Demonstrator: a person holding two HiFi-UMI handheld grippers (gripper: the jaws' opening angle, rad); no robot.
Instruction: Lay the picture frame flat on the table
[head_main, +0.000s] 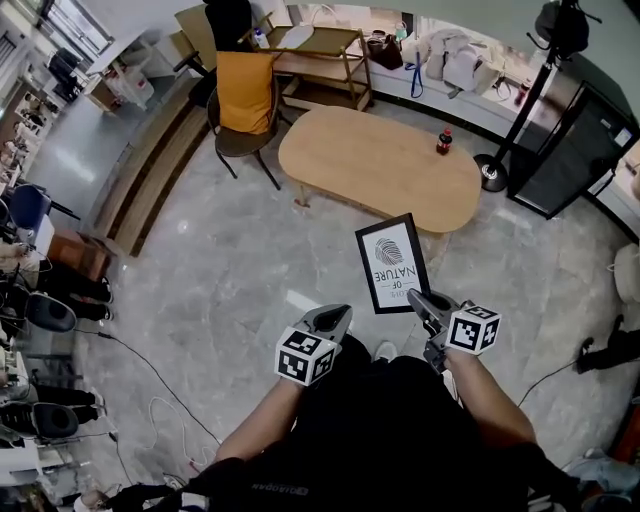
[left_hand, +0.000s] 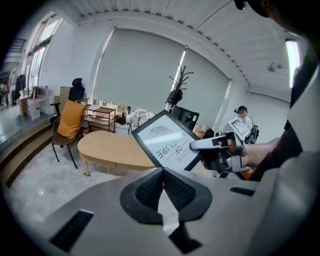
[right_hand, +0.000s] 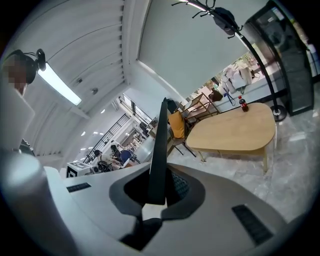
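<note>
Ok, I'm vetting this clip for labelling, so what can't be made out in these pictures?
- Back of the picture frame and any stand: in no view; head and left gripper views face its front, right gripper view catches only its edge.
- Its lower right corner: head view, covered by the right hand-held gripper.
- Label of the bottle: too small, head and right gripper views.
</note>
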